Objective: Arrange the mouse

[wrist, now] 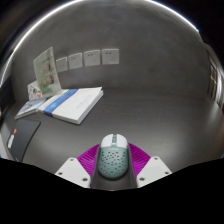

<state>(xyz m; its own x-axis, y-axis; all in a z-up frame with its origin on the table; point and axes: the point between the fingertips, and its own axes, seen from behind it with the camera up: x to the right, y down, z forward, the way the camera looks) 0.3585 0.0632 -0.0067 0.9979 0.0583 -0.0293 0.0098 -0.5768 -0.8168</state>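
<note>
One mouse (111, 159) sits right between the two fingers of the gripper (111, 170), a pale perforated shell with its wheel pointing to twelve o'clock, and the magenta pads (88, 158) flank it at nine and three — close enough that they look pressed to its flanks, so I call this a firm hold on the mouse. Beyond it the grey table (150, 110) runs out bare toward one and two o'clock, while a stack of books (68, 102) lies at ten o'clock with an upright card (46, 68) behind it. A row of papers (88, 59) hangs on the wall at eleven. To do this step well, my judgement is: keep the squeeze even on both flanks so the rounded shell cannot twist, carry it low and level over the surface, steer clear of the books, and set the base flat before easing the fingers apart — a tilted landing could let it skid.
</note>
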